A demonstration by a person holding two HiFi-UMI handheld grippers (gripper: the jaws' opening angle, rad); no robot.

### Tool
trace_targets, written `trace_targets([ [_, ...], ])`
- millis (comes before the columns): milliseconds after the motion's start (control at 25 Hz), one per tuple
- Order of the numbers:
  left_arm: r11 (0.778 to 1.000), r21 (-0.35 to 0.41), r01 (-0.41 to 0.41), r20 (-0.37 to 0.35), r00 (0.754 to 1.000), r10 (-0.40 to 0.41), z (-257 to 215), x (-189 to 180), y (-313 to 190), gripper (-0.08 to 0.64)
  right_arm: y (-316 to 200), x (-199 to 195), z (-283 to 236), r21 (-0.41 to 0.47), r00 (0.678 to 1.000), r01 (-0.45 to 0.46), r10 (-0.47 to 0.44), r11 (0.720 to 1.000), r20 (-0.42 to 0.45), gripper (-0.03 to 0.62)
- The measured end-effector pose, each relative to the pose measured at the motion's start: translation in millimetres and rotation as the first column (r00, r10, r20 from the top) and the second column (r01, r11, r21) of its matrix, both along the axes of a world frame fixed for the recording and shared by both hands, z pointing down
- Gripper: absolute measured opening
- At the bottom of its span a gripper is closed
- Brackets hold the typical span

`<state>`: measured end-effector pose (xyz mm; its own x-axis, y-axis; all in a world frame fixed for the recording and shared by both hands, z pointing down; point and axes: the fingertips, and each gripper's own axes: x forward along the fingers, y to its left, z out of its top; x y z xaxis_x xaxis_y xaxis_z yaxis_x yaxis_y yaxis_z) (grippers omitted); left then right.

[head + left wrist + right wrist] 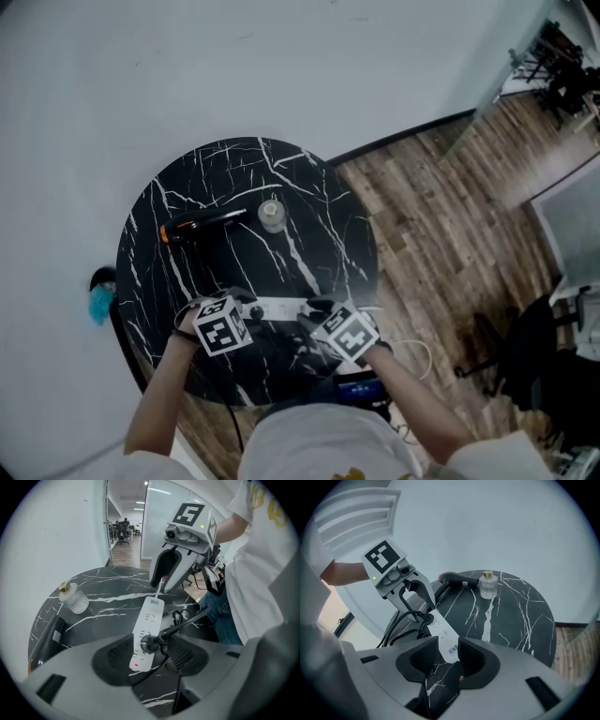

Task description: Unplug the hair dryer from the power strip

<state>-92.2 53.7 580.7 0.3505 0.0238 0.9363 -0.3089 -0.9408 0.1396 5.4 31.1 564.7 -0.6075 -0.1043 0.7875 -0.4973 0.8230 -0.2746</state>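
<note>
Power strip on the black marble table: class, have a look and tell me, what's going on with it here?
A person works on the white power strip with a hand-held tool in each hand. The right tool is clamped on one end of the strip. The left tool stands open around the black plug, which is still in its socket. The hair dryer lies further back on the table, so the unplugging isn't done.

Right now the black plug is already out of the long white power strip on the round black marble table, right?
No. The left gripper view shows the black plug seated in the long white power strip, which does lie on the round black marble table.
</note>
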Motion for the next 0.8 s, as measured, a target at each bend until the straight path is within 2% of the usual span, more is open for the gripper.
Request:
trace_targets([
  [120,0.996,-0.083,-0.033,0.03,0.999,0.036,4.5,-8.9,14.2,0.245,0.5,4.5,-1.0,0.002,1.0,-0.003,0.003,1.0,-0.003,0.116],
  [200,0.995,-0.096,-0.034,0.043,0.998,0.038,5.1,-14.5,17.5,0.258,0.8,7.2,-2.2,0.011,1.0,-0.01,0.01,1.0,-0.002,0.117],
  [400,0.999,0.003,0.05,-0.01,0.999,-0.05,-10.0,-27.8,8.8,0.257,-0.9,9.8,-12.8,0.022,0.998,-0.049,0.048,0.999,0.038,0.116],
  [520,0.986,0.076,0.145,-0.075,0.987,-0.139,-31.5,-38.5,0.2,0.257,-8.3,15.3,-18.5,0.038,0.997,-0.067,0.065,0.997,0.045,0.117],
  [600,0.957,0.143,0.253,-0.159,0.96,-0.23,-53.9,-44.6,-13.4,0.256,-17.9,14.8,-30.4,0.082,0.993,-0.098,0.092,0.992,0.072,0.116],
  [640,0.93,0.178,0.323,-0.217,0.934,-0.283,-67.1,-45.4,-22.1,0.256,-22.6,13.4,-38.7,0.103,0.989,-0.12,0.11,0.987,0.097,0.115],
  [720,0.857,0.231,0.461,-0.348,0.862,-0.37,-94.4,-40.6,-38.0,0.256,-30.2,10.3,-58.7,0.142,0.976,-0.173,0.151,0.975,0.157,0.114],
  [800,0.781,0.248,0.574,-0.471,0.775,-0.421,-118.2,-31.3,-47.8,0.255,-36.8,8.4,-79.1,0.204,0.96,-0.233,0.193,0.951,0.201,0.102],
])
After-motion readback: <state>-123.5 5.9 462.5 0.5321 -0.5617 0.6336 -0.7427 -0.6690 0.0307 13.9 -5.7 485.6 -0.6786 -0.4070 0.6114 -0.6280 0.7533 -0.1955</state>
